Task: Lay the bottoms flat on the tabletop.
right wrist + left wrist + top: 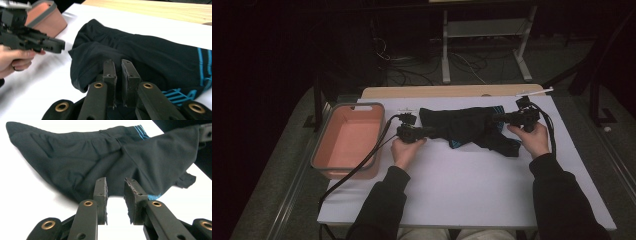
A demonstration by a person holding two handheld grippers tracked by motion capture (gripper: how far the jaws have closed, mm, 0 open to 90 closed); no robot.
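Now, my right gripper (117, 65) clamped on fold of black garment (150, 57), likely to lift that end; my left gripper (116, 185) parted, nothing between pads, tips at cloth edge, probably letting go; garment lies mid-table beside pink bin (347, 137); pinch point hidden behind jaws; garment type hard to tell.

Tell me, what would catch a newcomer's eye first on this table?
Most striking is the dark garment with bright blue stripes, lying rumpled across the middle of the white table. A hand-held gripper sits at each end of it: the left gripper with a gap between its jaws at the cloth's edge, the right gripper pinching a fold. Left of the cloth stands an empty salmon-pink tub.
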